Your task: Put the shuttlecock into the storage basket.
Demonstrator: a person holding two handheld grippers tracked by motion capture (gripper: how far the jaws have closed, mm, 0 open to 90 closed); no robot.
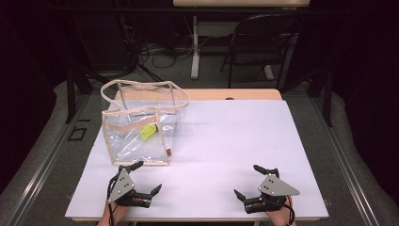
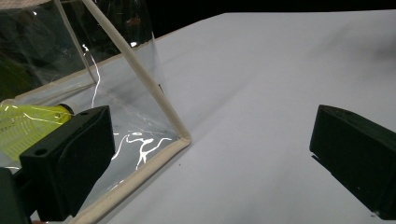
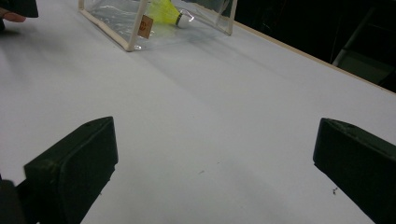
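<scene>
I have both tools low at the near edge of the white tabletop [image 1: 244, 141]. My left tool [image 1: 143, 178] sits with jaws spread wide, just beside the near side of the clear bag [image 1: 141, 125], which stands toward the far left corner. A yellow shuttlecock [image 1: 148, 132] lies inside it. My right tool [image 1: 249, 181] is spread wide too, over bare surface.

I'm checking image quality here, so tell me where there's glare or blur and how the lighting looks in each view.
High view: white table evenly lit, surroundings dark; soft sheen on the clear bag. Left gripper view: bright white glare streaks on the bag's plastic, near jaws soft. Right gripper view: jaws slightly blurred, the yellow shuttlecock sharp enough, background black.
</scene>
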